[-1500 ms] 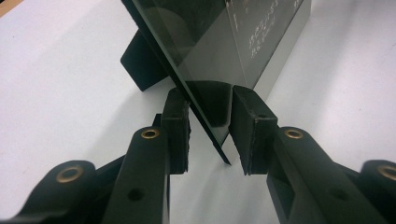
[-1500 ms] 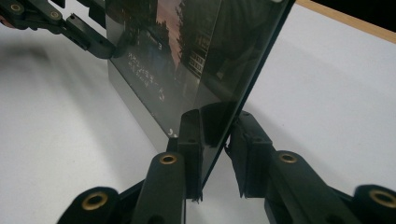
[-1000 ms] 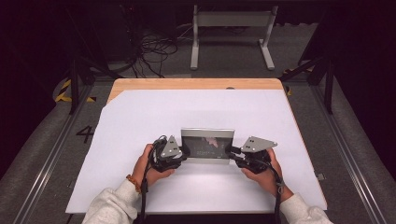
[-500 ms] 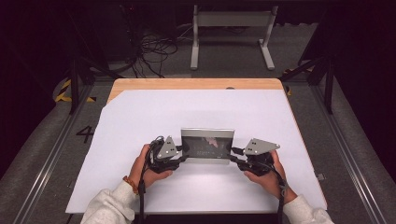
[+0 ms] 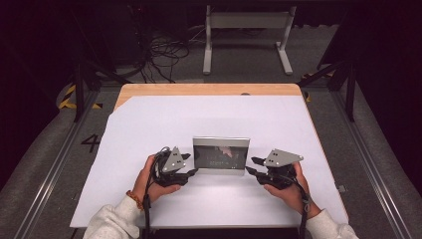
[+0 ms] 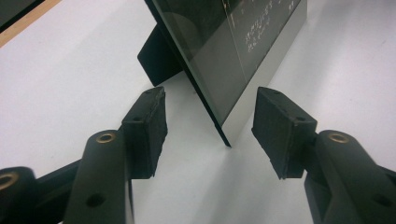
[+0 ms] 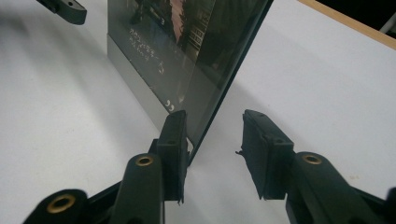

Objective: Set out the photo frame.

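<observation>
White table [image 5: 149, 129] | picture frame [image 5: 221, 155] stands propped on its rear stand | your left gripper [image 5: 188, 173] and right gripper [image 5: 253, 167] flank its lower corners, jaws just opening, releasing it upright.

A glass-fronted picture frame [image 5: 221, 155] stands tilted back on its black stand, mid-table.

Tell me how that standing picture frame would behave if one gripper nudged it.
The picture frame looks stiff and thin, leaning on a small rear prop, so it would probably tip backward or slide on the smooth white table cover. Its glossy glass front seems fragile.
</observation>
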